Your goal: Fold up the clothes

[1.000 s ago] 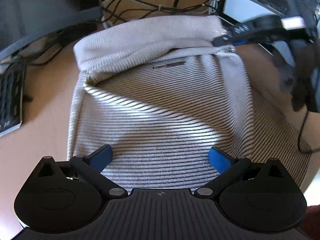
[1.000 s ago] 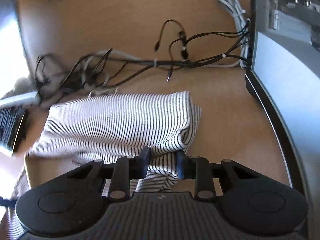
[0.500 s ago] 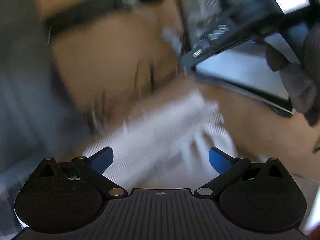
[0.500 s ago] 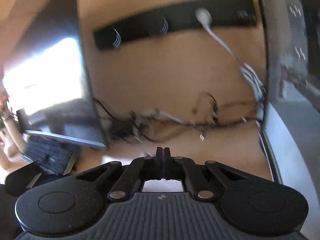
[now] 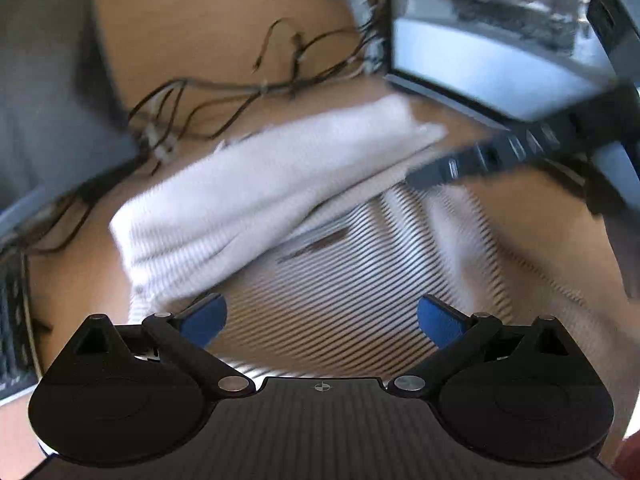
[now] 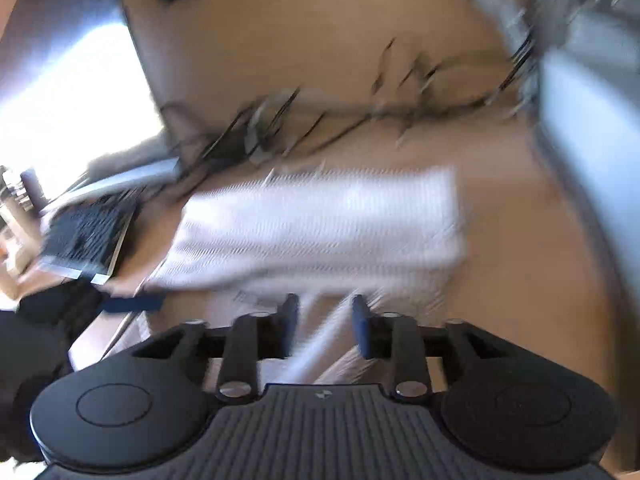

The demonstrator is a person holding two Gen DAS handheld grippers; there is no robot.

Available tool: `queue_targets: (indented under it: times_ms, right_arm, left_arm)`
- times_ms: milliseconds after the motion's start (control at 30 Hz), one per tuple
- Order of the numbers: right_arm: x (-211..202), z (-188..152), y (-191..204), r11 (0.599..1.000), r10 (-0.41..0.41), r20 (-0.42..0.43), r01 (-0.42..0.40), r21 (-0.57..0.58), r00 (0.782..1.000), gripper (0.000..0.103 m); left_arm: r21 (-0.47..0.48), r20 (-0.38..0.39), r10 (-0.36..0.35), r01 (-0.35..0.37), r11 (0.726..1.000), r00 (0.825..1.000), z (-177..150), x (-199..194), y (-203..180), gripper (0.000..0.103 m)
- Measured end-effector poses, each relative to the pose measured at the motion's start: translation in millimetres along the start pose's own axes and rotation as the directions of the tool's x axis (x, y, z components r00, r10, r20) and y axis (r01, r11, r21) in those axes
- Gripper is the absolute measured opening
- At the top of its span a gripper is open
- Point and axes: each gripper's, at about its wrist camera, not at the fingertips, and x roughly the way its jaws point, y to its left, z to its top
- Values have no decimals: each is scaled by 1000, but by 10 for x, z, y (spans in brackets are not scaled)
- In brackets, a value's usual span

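left wrist view, left to right: keyboard at the far left edge on the wooden desk, dark monitor base above it. tangle of cables runs across the back of the desk. the striped garment lies in the middle of the desk, its top part folded over into a thick white band across the far side, a dark label showing just under the fold. left gripper is wide apart, blue pads on either side, nothing between them, hovering over the near part of the garment. right gripper shows as a blurred black bar at the right end of the folded band; contact can't be told. computer case sits at the upper right.

right wrist view, heavily blurred, left to right: a dark gloved hand and a blue pad at the left edge, keyboard behind them, bright glare upper left. cables along the back. garment lies flat in the centre, folded band across it. right gripper fingers are parted with a moderate gap; a pale strip of cloth runs in that gap, but blur hides whether it is gripped or just lies below. grey case on the right.
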Motion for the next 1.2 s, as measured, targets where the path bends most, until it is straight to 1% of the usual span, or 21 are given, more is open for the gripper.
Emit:
queue_targets:
  times_ms: [33, 100, 133, 167, 300, 500, 567, 600, 633, 700, 733, 800, 833, 900, 933, 967, 1000, 1033, 1067, 1133, 1200]
  right_arm:
    - [63, -50, 29, 1000, 12, -19, -12, -12, 1000, 50]
    - [117, -138, 120, 998, -5, -23, 3, -67, 1000, 55]
    - [135, -155, 165, 995, -18, -28, 16, -94, 999, 55]
    - [134, -151, 198, 994, -27, -36, 23, -104, 999, 55]
    - [75, -162, 194, 997, -9, -54, 5, -71, 999, 55]
    - [-165, -360, 187, 999, -8, -51, 7, -34, 999, 54]
    - [-267, -320, 164, 1000, -14, -16, 14, 19, 1000, 53]
    - [-359, -274, 160, 999, -45, 38, 44, 19, 998, 53]
    - [-455, -218, 172, 995, -104, 101, 104, 4, 989, 53]
    - [-539, -120, 158, 969, -241, 188, 247, -10, 952, 53]
    - [-522, -68, 81, 960, -278, 202, 279, 23, 939, 53]
    - [-411, 18, -152, 948, -306, 186, 282, 144, 934, 53]
    - [-318, 27, -285, 938, -311, 165, 275, 211, 936, 53]
    - [-162, 14, -488, 927, -257, 118, 210, 311, 959, 53]
    - [-131, 6, -568, 920, -207, 107, 157, 360, 972, 35]
    - [-126, 0, -594, 915, -177, 110, 122, 385, 978, 18]
    - [-179, 15, -546, 924, -178, 136, 118, 363, 975, 14]
    - [-289, 61, -450, 945, -185, 177, 125, 303, 967, 10]
    - [-415, 117, -345, 962, -176, 218, 122, 244, 960, 10]
    - [-655, 225, -138, 984, -120, 280, 77, 158, 952, 10]
    - [-845, 316, 99, 996, -64, 324, 39, 83, 944, 10]
  left_arm:
    - [-18, -20, 5, -6, 1000, 1000, -51, 3, 49, 103]
    - [-97, -73, -29, 22, 995, 997, -169, 63, 171, 103]
    - [-107, -48, -34, 29, 994, 998, -221, 23, 188, 103]
    - [-103, -48, -36, 31, 994, 998, -251, 0, 192, 103]
    - [-103, -71, -27, 20, 995, 997, -346, -121, 122, 103]
    - [-73, -105, -46, 39, 997, 993, -501, -297, -55, 103]
    - [-68, -110, -43, 36, 997, 993, -475, -301, -58, 103]
    - [-75, -110, -40, 32, 997, 993, -454, -314, -48, 103]
    - [-81, -102, -36, 27, 996, 994, -415, -327, -35, 103]
    - [-58, -47, -8, 5, 998, 999, -332, -412, -61, 103]
    - [-32, -14, 11, -12, 999, 1000, -287, -459, -90, 103]
    - [50, 61, 55, -58, 997, 997, -196, -549, -187, 103]
    - [87, 92, 68, -76, 993, 993, -155, -587, -235, 103]
    - [139, 135, 78, -97, 986, 988, -84, -657, -320, 103]
    - [147, 146, 77, -98, 984, 986, -55, -673, -335, 103]
    - [155, 158, 75, -99, 983, 985, -27, -688, -351, 103]
    - [164, 171, 74, -102, 981, 982, 0, -703, -366, 103]
    - [177, 194, 79, -114, 978, 978, 21, -713, -383, 103]
    - [190, 217, 84, -126, 974, 972, 41, -724, -404, 103]
    - [226, 278, 81, -147, 963, 957, 100, -745, -472, 103]
    - [264, 335, 70, -165, 950, 940, 179, -749, -531, 103]
